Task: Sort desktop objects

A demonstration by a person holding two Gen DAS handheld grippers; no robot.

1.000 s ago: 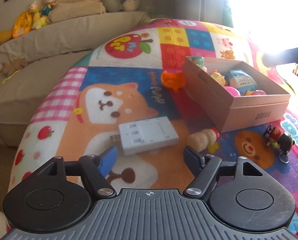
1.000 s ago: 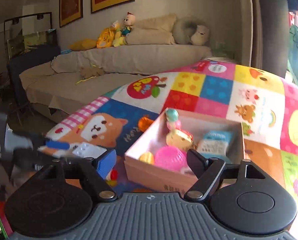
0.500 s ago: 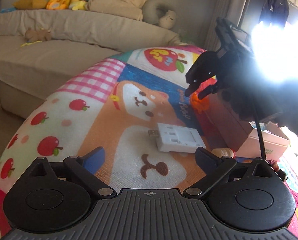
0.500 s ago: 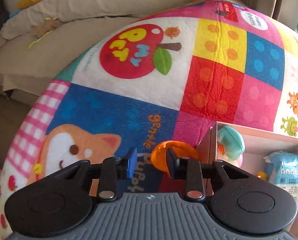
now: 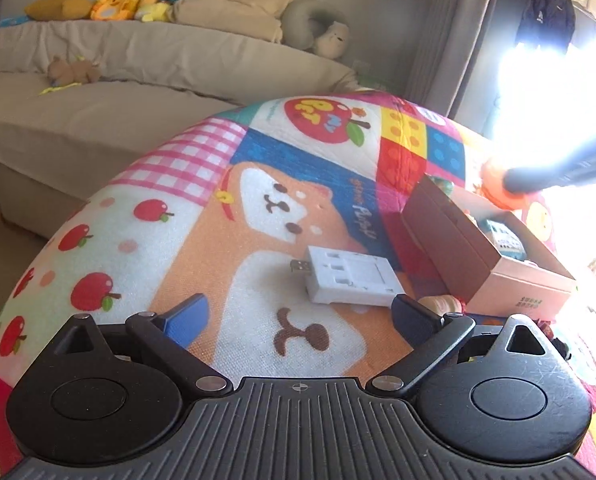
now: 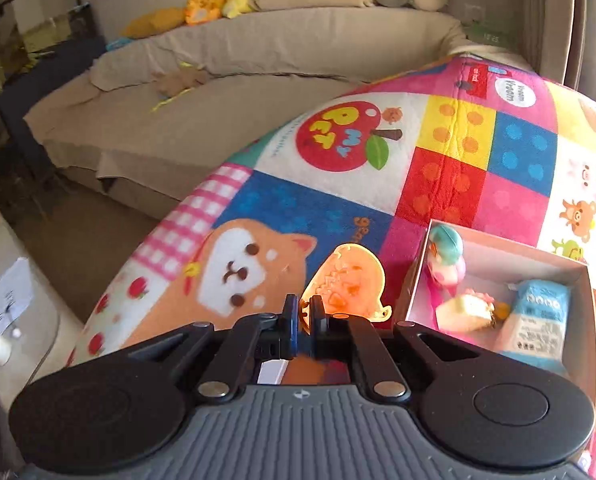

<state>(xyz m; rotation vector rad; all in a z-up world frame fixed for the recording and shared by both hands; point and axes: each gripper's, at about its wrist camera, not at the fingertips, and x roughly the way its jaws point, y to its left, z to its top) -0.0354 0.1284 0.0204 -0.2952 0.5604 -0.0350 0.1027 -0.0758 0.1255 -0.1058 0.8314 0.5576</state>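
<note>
Strong daylight is admitted from the window [image 5: 558, 92] at the upper right of the left wrist view, where the picture is burnt out to white and a dark arm [image 5: 562, 172] is half swallowed by glare; the box [image 5: 458, 248] beside it is left with a shadowed near wall. The right wrist view is evenly lit and fairly sharp; straight lines are bowed by the fisheye in both, the patterned mat [image 6: 450, 168] being domed, and detail is softened toward the edges.

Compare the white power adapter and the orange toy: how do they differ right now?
The white power adapter is boxy and opaque; the orange toy is flat, rounded and translucent. The adapter lies on the blanket; the toy is pinched in the right tool. Both are outside the box.
</note>
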